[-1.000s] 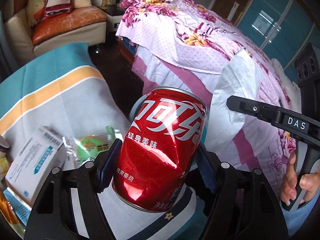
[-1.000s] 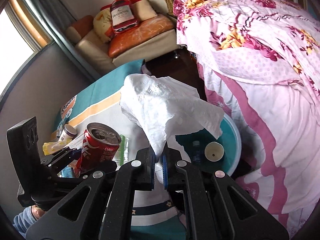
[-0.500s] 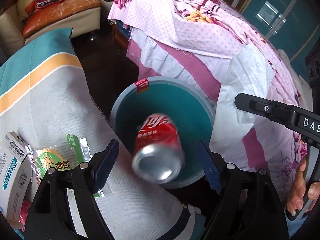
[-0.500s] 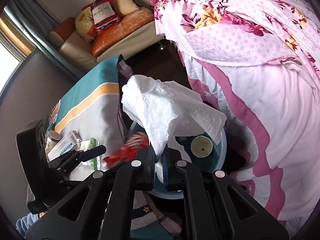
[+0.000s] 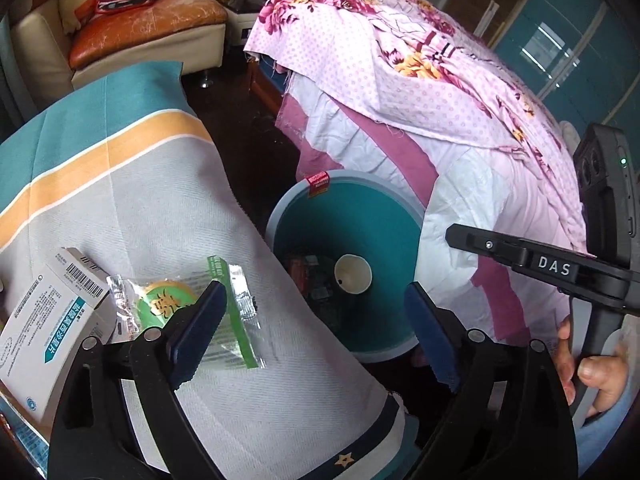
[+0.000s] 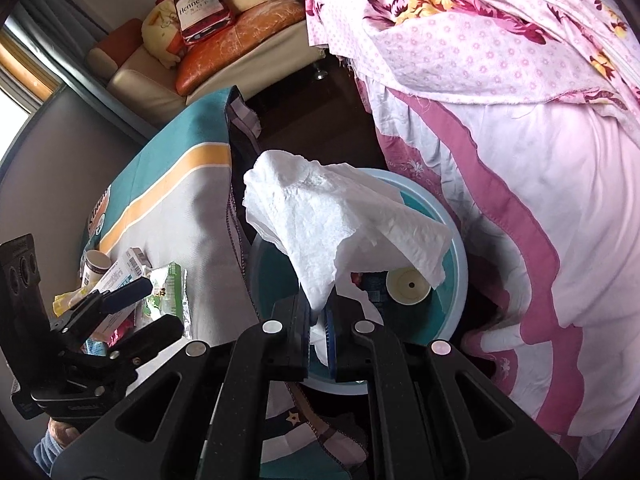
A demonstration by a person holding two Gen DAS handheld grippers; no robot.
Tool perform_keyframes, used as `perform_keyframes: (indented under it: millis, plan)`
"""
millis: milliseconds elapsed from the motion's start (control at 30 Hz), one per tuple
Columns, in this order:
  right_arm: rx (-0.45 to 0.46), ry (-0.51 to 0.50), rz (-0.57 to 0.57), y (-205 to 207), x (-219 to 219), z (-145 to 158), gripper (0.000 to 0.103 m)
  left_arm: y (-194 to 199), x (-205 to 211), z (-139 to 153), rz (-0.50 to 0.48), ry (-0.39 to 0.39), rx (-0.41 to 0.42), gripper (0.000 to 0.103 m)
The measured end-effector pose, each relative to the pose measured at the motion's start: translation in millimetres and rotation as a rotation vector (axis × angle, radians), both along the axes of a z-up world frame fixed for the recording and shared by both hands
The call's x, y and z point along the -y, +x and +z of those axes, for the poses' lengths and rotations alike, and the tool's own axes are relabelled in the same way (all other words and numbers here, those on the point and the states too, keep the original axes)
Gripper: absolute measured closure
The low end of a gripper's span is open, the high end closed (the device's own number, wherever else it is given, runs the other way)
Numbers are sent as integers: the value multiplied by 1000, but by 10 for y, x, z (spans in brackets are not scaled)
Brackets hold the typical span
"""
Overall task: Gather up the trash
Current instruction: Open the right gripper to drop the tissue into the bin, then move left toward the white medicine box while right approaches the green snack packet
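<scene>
While the left tool (image 5: 316,334) hangs over the teal bin (image 5: 384,354) with its jaws just opened wide and nothing between them, the right tool (image 6: 318,330) pinches a white paper towel (image 6: 340,224) by its lower corner. That towel droops in a crumpled sheet directly above the bin's mouth. It looks feather-light, soft and floppy, so a grip on any bunched fold should do, though thin tissue may tear or cling to the pads on release. Down in the bin sit a paper cup (image 6: 408,286) and a red can (image 5: 300,270), partly in shadow. On the cloth-covered desk (image 5: 168,208) more trash waits: a green snack wrapper (image 5: 224,312), thin, crinkly and probably slippery, best nipped at an edge, and a white medicine box (image 5: 48,328), stiff enough to take across its narrow sides.
</scene>
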State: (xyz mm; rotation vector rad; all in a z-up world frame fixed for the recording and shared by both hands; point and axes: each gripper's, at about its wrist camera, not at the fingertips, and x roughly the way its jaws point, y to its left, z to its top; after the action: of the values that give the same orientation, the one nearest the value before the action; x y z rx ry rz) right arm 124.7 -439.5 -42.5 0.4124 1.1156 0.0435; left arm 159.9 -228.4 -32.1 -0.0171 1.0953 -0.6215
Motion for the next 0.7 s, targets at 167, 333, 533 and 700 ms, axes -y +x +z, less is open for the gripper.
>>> perform_keyframes:
  millis: [167,333,533,700]
  plan:
    - [-24,-5,8,-3,-104,-36,77,-3,-136,-38,24,-8,-22,11]
    - [-30,-25,16,-13,-204,10,57,-32,-271,-36,36,-17,-26,11]
    - [-36,-32,19,-42,-335,80,35,-80,-487,-14,56,-17,-20,10]
    - [-50,-41,37,-62,-517,107,30,-125,-761,17,91,-18,-16,10]
